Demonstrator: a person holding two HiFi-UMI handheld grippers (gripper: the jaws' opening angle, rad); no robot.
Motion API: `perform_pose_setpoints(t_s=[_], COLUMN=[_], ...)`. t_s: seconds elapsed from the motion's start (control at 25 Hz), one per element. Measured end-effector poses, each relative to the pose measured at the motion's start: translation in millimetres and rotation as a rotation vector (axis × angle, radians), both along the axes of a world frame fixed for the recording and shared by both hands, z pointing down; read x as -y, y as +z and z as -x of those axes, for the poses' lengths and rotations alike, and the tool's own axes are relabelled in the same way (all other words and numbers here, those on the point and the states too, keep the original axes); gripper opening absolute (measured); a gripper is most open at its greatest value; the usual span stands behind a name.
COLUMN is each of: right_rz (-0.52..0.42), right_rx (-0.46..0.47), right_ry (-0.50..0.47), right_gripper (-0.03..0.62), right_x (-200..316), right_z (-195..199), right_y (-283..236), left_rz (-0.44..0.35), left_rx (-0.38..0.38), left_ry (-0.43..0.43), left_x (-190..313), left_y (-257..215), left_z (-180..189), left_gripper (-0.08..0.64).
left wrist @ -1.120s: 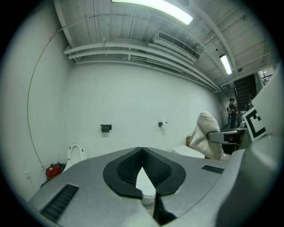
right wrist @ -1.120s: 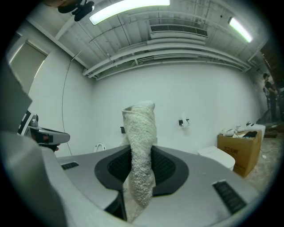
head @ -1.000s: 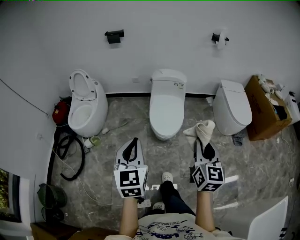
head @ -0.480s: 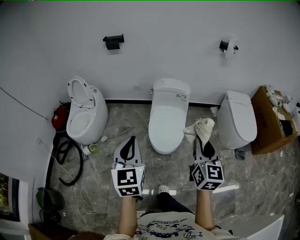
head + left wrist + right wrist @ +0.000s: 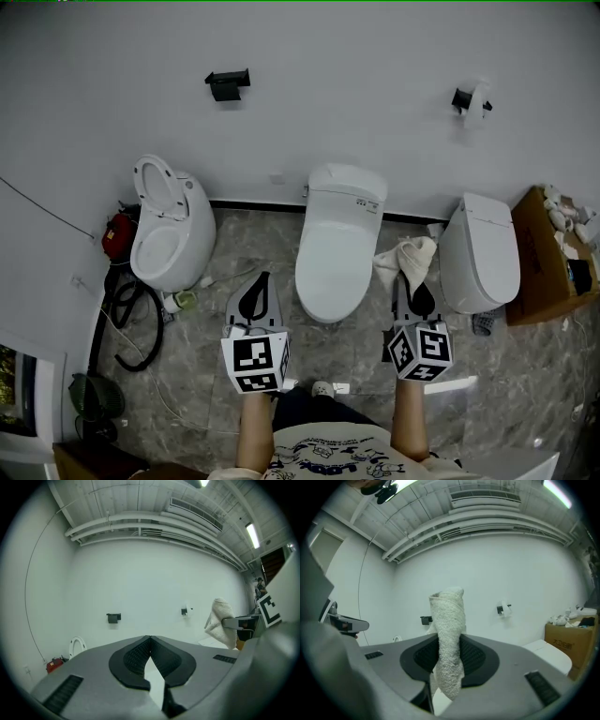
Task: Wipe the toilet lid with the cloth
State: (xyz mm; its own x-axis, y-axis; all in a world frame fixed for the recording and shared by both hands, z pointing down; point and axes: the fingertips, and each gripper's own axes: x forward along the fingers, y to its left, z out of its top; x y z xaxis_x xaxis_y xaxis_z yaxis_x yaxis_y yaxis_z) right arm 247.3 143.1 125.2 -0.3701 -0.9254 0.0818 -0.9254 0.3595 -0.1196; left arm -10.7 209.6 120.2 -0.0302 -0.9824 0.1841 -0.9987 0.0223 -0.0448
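Pinched only mid-roll in the right tool [image 5: 406,277], the white terry cloth [image 5: 449,620] could drag loose against the closed white oval toilet lid [image 5: 333,258]; the left tool [image 5: 263,278] is closed, empty.

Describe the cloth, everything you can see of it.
The cloth is white terry towelling with a looped pile, bunched into a loose upright roll. The right gripper is shut on its lower part; the top sticks up past the jaws and a short end hangs below. In the head view it sits between the middle toilet's closed lid and the right toilet, not yet on the lid.
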Motion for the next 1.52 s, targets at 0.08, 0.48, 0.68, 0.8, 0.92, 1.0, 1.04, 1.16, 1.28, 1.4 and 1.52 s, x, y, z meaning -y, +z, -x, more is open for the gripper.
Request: perform_pose_setpoints(t_s=[0.08, 0.48, 0.68, 0.8, 0.92, 1.0, 1.04, 1.16, 1.28, 1.4, 1.52], right_rz=[0.011, 0.043, 0.054, 0.059, 0.067, 0.075, 0.081, 0.101, 0.119, 0.13, 0.146], right_rx=[0.002, -0.008, -0.015, -0.017, -0.03, -0.038, -0.04, -0.044, -0.054, -0.068, -0.075], right_ry=[0.002, 0.022, 0.047, 0.06, 0.073, 0.084, 0.09, 0.112, 0.125, 0.13, 0.142], right_gripper=[0.101, 0.101, 0.101, 0.101, 0.101, 0.101, 0.101, 0.101, 0.101, 0.101, 0.101], right_x=[9.9, 67.5, 112.6, 145.2, 179.5, 200.2, 209.9, 238.5, 265.3, 288.5, 310.9], right_z=[0.5, 16.7, 29.1, 41.4, 54.2, 62.7, 66.7, 77.5, 89.4, 99.9, 106.5], right_y=[4.7, 23.2, 32.3, 38.2, 43.0, 47.1, 49.6, 58.8, 66.7, 74.2, 83.5], left_rz=[0.004, 0.01, 0.015, 0.024, 0.029, 0.034, 0.037, 0.052, 0.071, 0.089, 0.11], left_rx=[0.0, -0.007, -0.023, -0.026, -0.026, -0.027, -0.028, -0.03, -0.036, -0.042, -0.052], left_ry=[-0.005, 0.012, 0.042, 0.059, 0.075, 0.085, 0.091, 0.111, 0.126, 0.137, 0.151], left_x=[9.0, 75.3, 127.4, 164.5, 204.1, 228.1, 239.4, 272.5, 304.0, 332.1, 356.8], left_y=[1.9, 19.5, 28.6, 35.1, 38.3, 40.6, 42.3, 49.8, 58.7, 69.4, 82.3], left_z=[2.5, 22.0, 33.8, 45.8, 60.5, 71.6, 76.9, 90.5, 103.4, 113.7, 120.4], left_gripper=[0.003, 0.003, 0.003, 0.003, 0.003, 0.003, 0.003, 0.003, 0.003, 0.003, 0.003])
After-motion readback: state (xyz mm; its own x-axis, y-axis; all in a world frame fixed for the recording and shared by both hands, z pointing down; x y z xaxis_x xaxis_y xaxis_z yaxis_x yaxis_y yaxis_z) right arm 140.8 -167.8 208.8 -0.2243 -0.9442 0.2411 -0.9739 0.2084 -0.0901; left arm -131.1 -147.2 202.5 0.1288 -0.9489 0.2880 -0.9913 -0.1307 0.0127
